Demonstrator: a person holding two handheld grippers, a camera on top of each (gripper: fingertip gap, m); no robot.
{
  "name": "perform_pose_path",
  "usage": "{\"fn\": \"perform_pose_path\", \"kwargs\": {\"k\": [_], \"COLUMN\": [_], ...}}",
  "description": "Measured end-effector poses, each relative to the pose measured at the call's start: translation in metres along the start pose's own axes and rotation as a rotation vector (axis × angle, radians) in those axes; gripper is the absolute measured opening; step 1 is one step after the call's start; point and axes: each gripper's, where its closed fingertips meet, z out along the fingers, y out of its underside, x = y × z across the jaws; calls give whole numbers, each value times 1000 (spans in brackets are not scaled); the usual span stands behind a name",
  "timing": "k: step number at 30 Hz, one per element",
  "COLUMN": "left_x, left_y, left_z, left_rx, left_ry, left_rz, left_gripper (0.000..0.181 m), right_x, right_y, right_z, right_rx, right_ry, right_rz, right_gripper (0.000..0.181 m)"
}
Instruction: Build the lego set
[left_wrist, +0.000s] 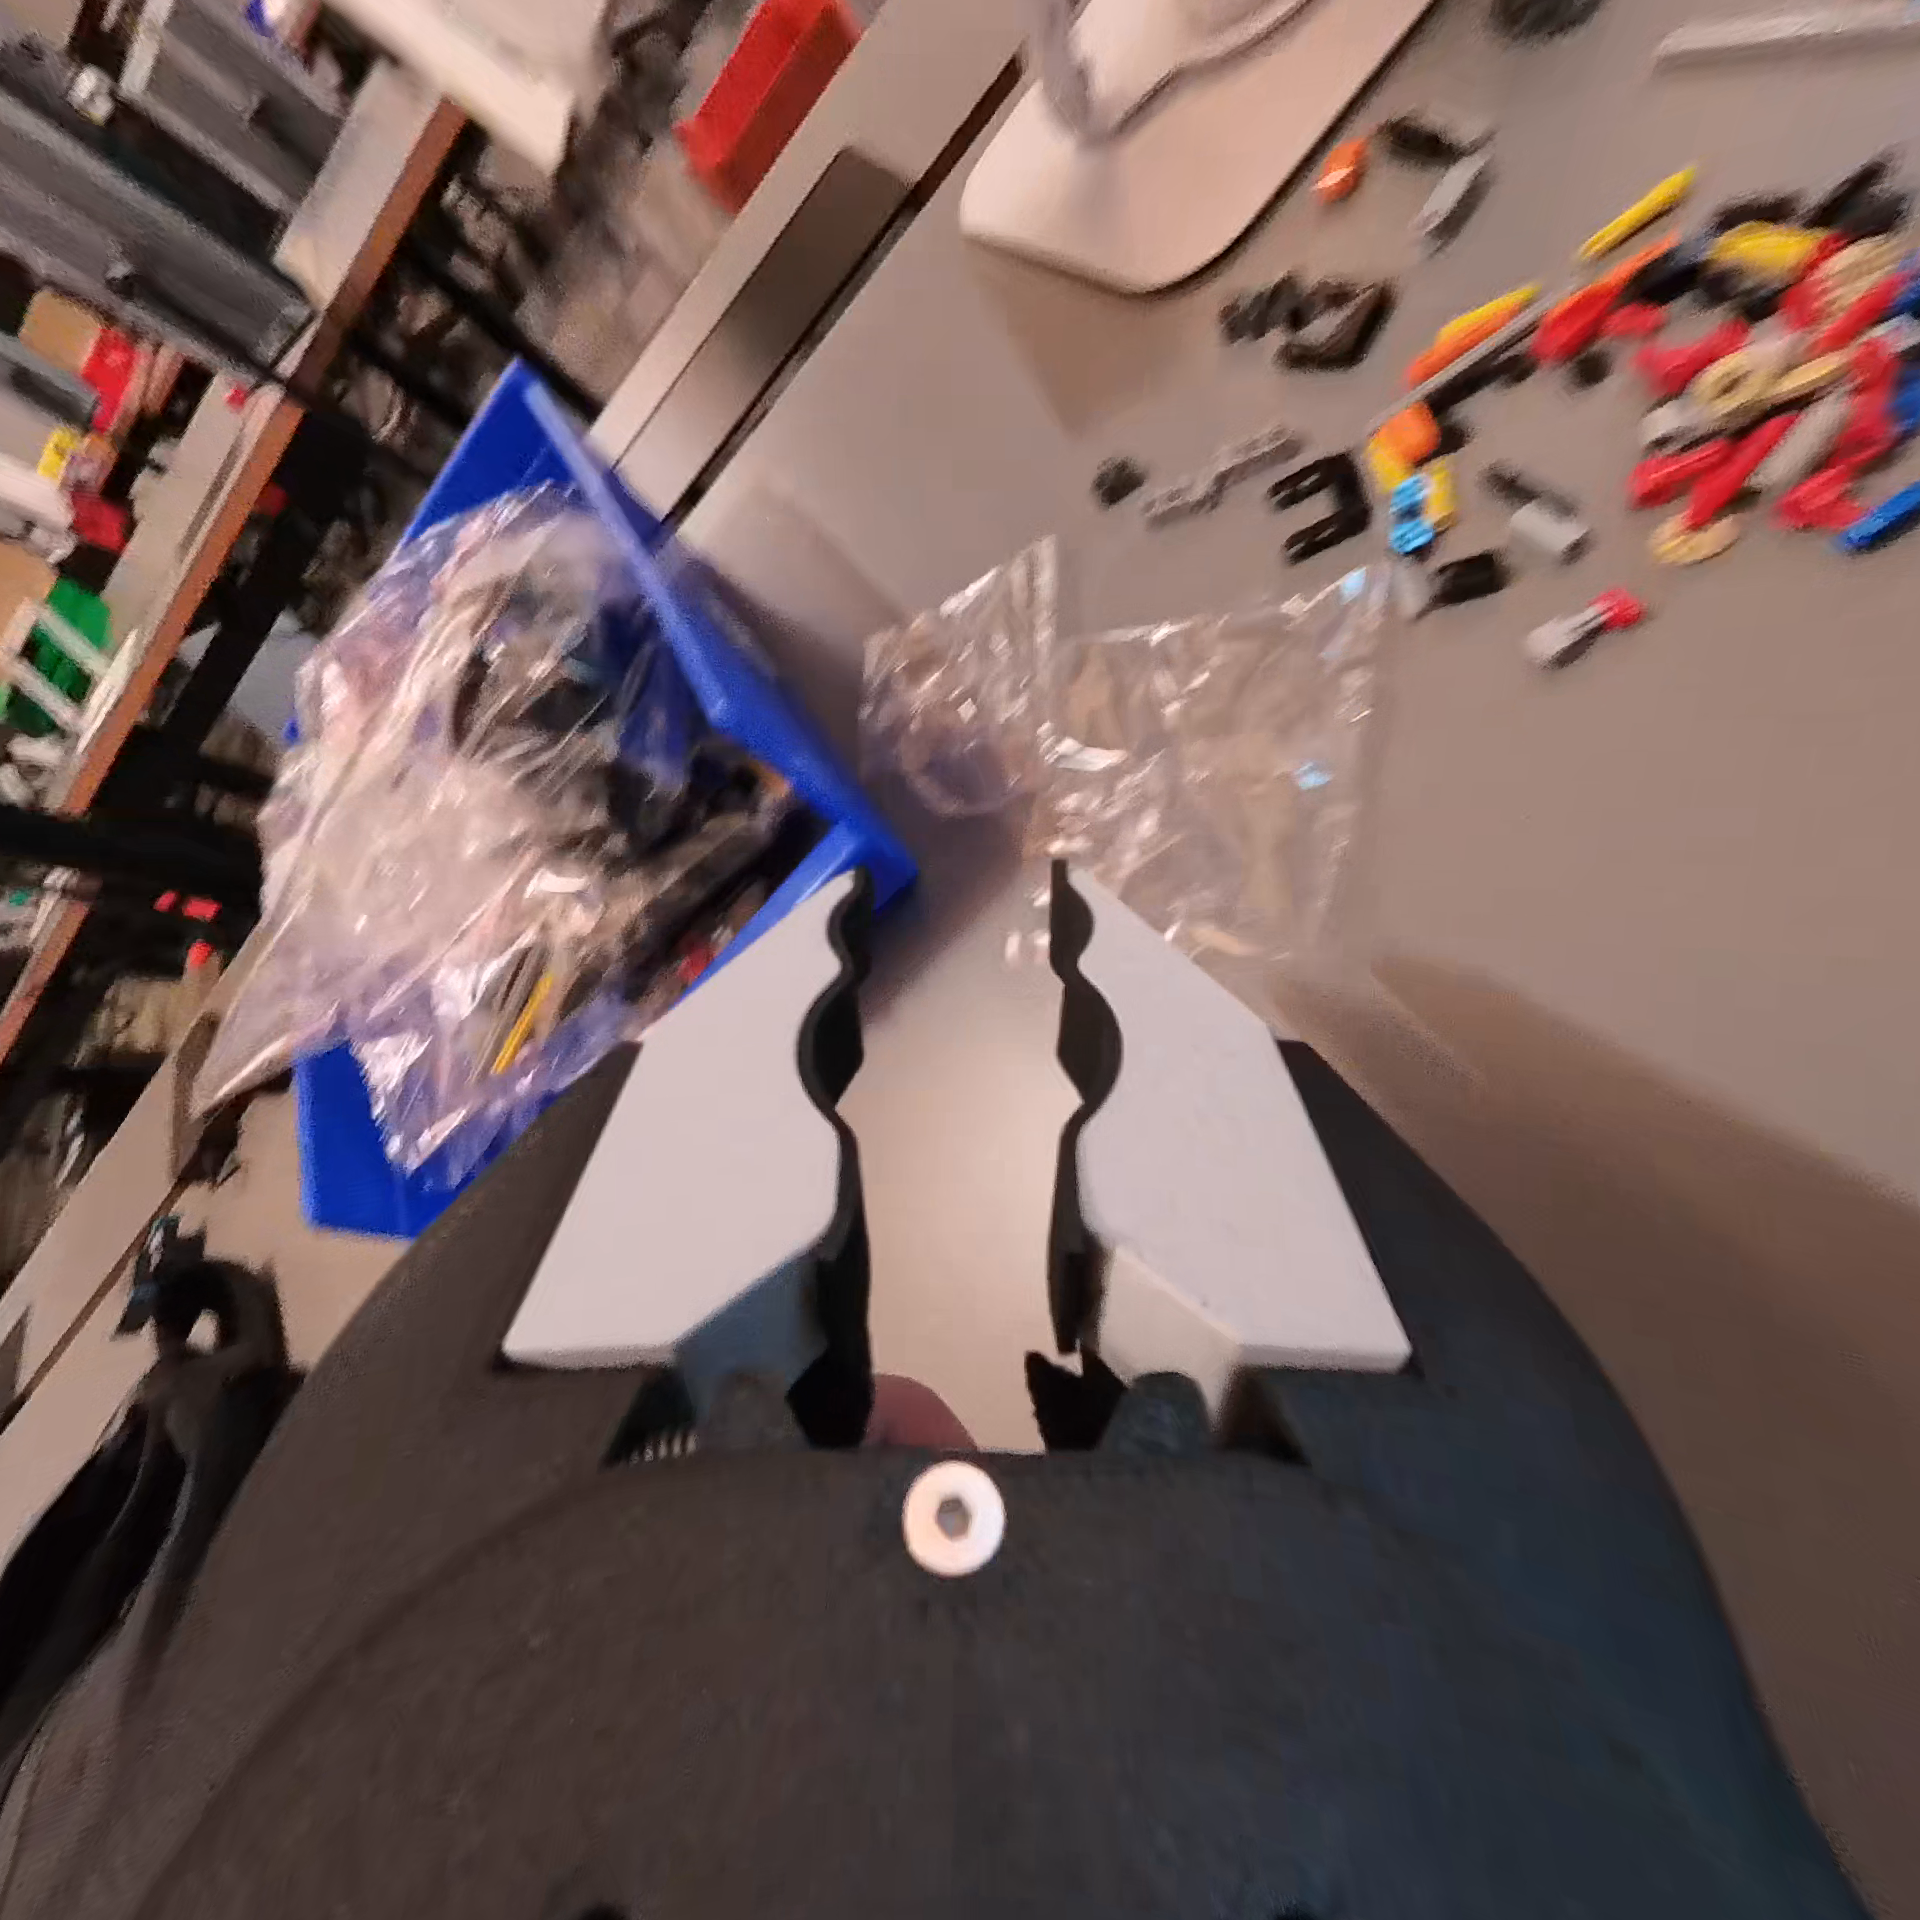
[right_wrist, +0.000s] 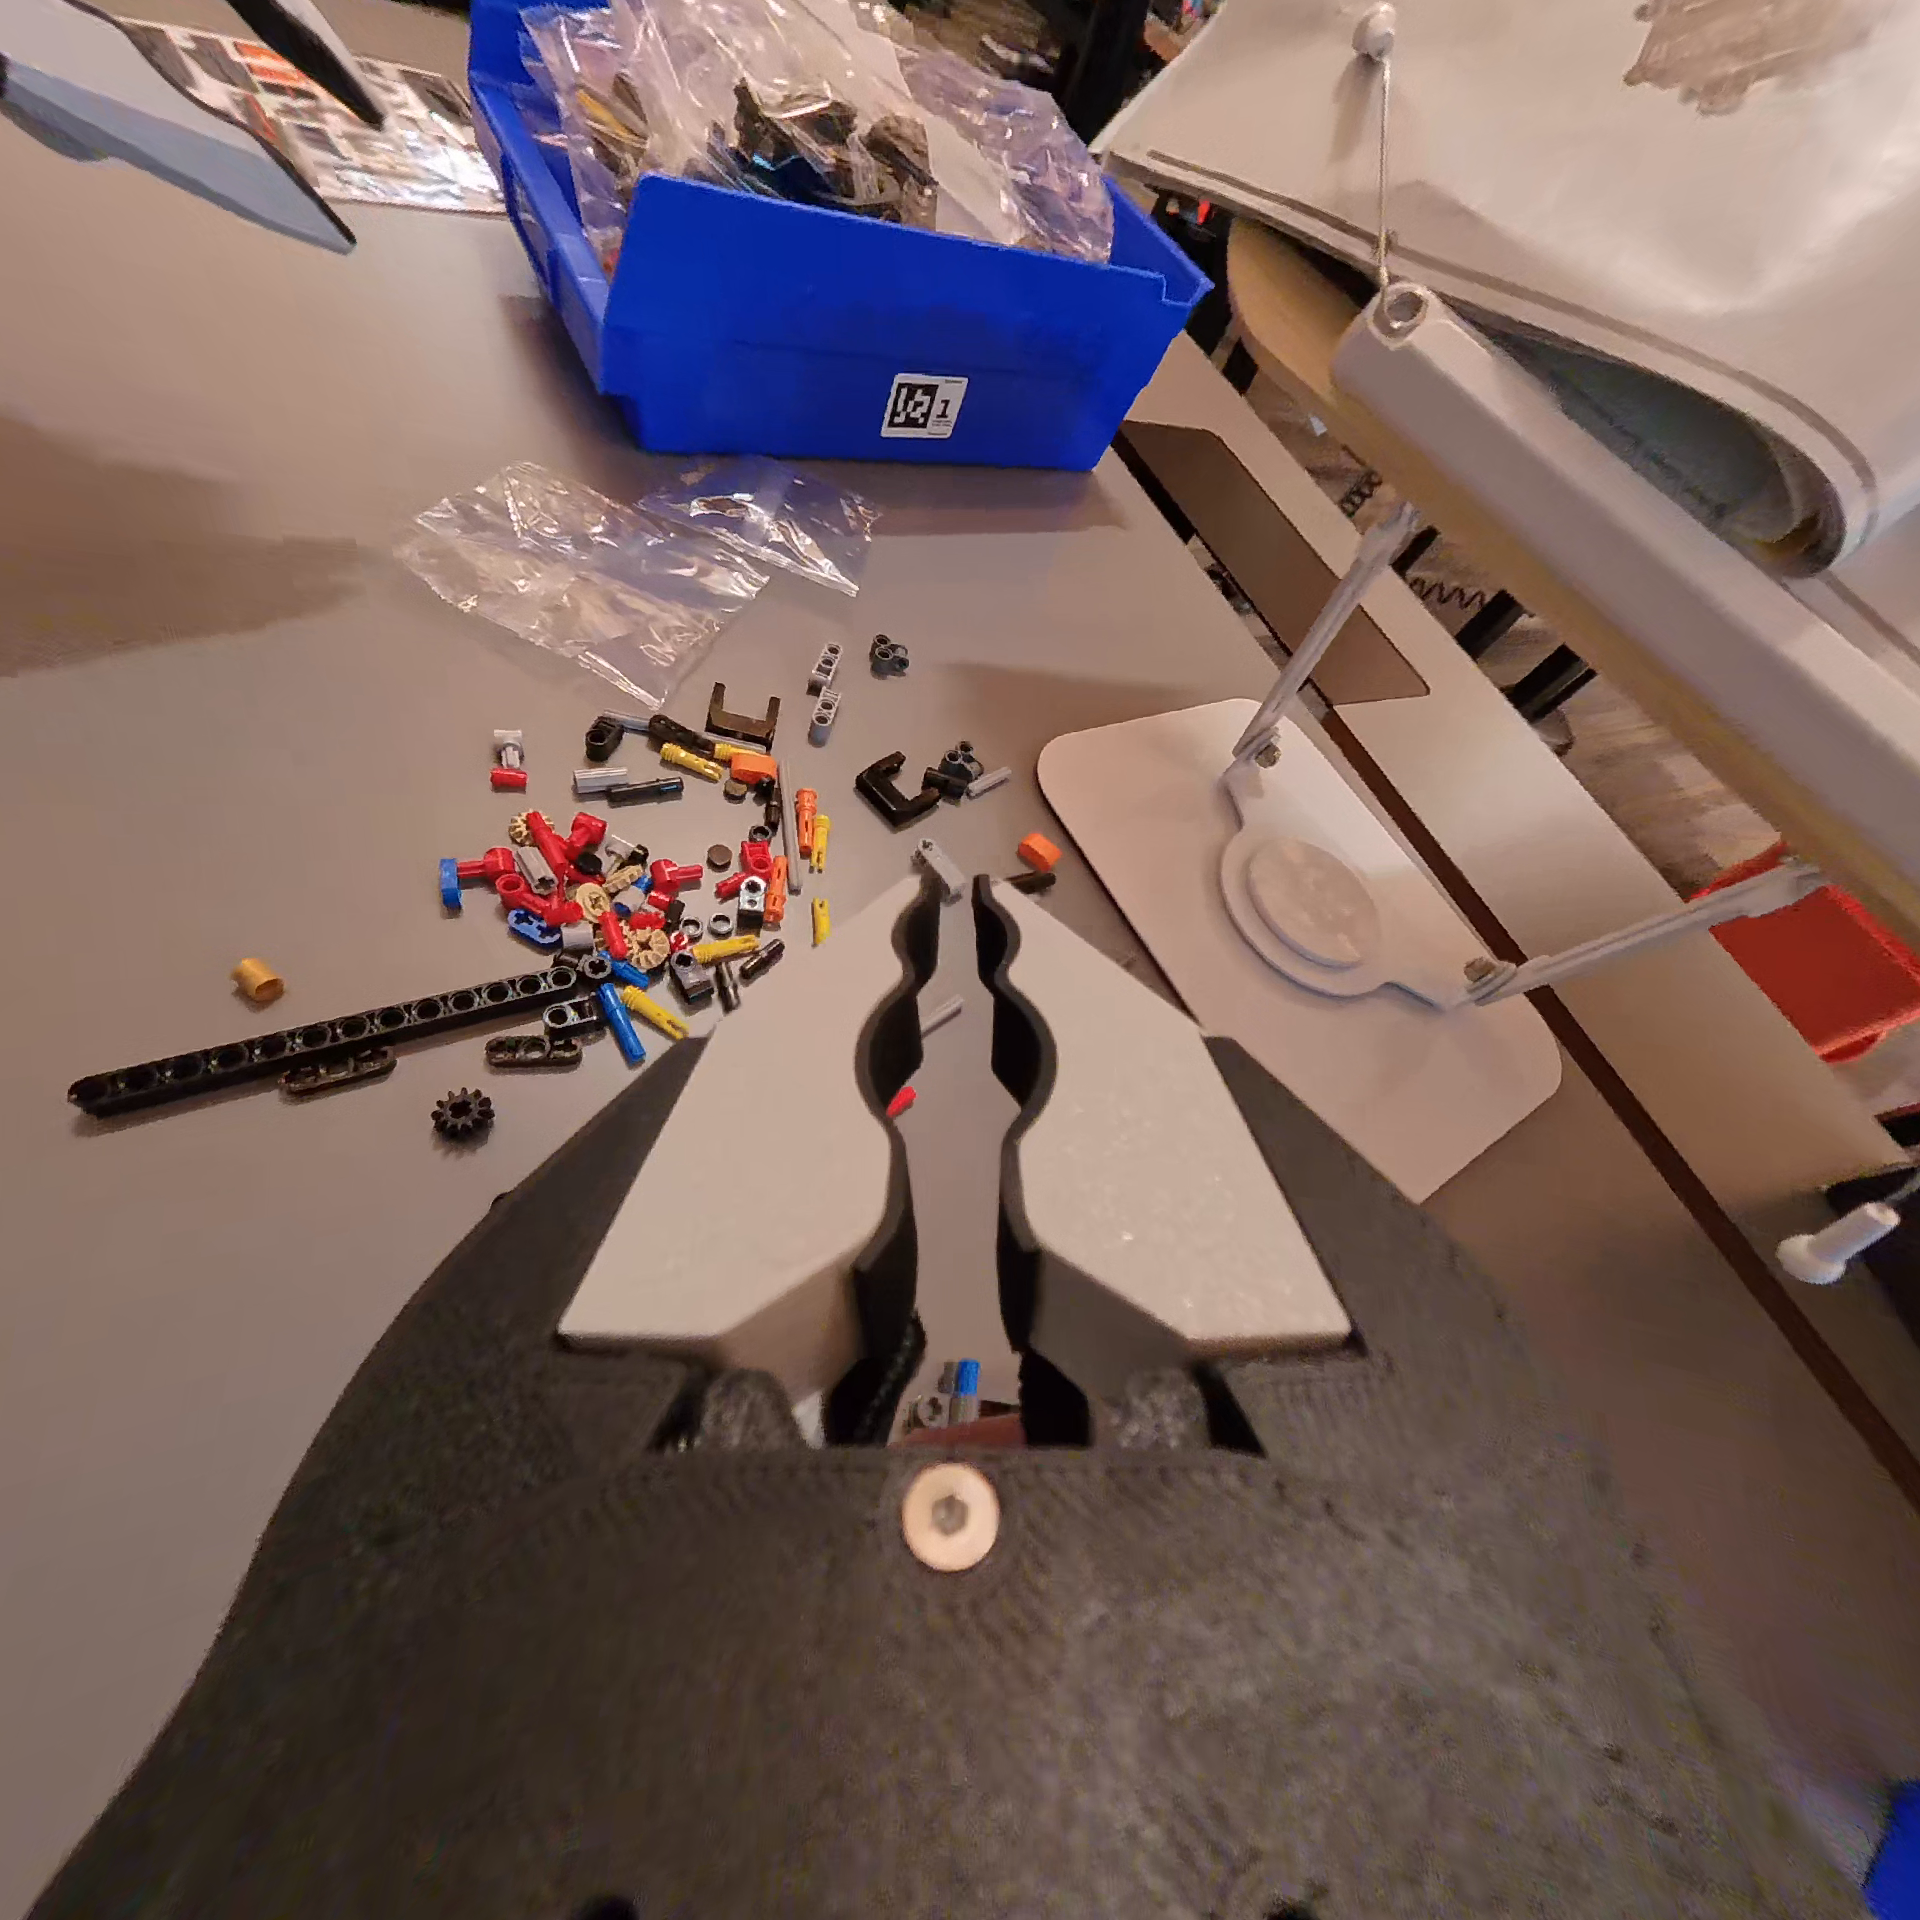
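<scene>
Loose Lego parts lie on the grey table (right_wrist: 208, 468): a mixed pile of red, yellow, blue and black pieces (right_wrist: 623, 894), a long black beam (right_wrist: 312, 1039) and a black gear (right_wrist: 462, 1117). My right gripper (right_wrist: 951, 883) is nearly shut, with a small grey piece (right_wrist: 938, 864) between its tips, right of the pile. My left gripper (left_wrist: 956, 878) is open and empty, above an empty clear bag (left_wrist: 1143, 727). The left wrist view is blurred; the pile (left_wrist: 1714, 395) lies far right in it. The left gripper also shows at the top left of the right wrist view (right_wrist: 364, 182).
A blue bin (right_wrist: 862, 312) holding plastic bags of parts stands at the back, by the table edge. An empty clear bag (right_wrist: 613, 571) lies in front of it. A white stand with a flat base (right_wrist: 1299, 935) sits at the right. A printed booklet (right_wrist: 416, 156) lies behind. The left gripper's tips are roughly 30 centimetres from the right gripper's. The black gear (right_wrist: 462, 1117) is about 15 centimetres from my right fingertips.
</scene>
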Motion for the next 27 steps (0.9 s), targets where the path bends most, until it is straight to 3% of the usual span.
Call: {"fn": "perform_pose_path", "kwargs": {"k": [1, 6, 12, 15, 20, 27], "left_x": [10, 55, 90, 99, 109, 123], "left_y": [-9, -44, -84, -92, -99, -94], "left_z": [2, 23, 74, 104, 129, 133], "left_rx": [18, 96, 132, 122, 107, 111], "left_ry": [36, 198, 358, 443, 570, 752], "left_rz": [15, 108, 286, 358, 452, 529], "left_gripper": [29, 18, 13, 11, 8, 9], "right_x": [-1, -15, -22, -18, -16, -16], "right_y": [2, 13, 15, 17, 19, 20], "right_z": [1, 11, 16, 15, 15, 15], "right_rx": [-12, -90, -114, -111, -112, -108], "right_ry": [-10, -65, -68, -61, -62, -65], "right_rz": [5, 17, -8, -3, 5, 1], "right_gripper": [3, 6, 6, 6, 7, 7]}}
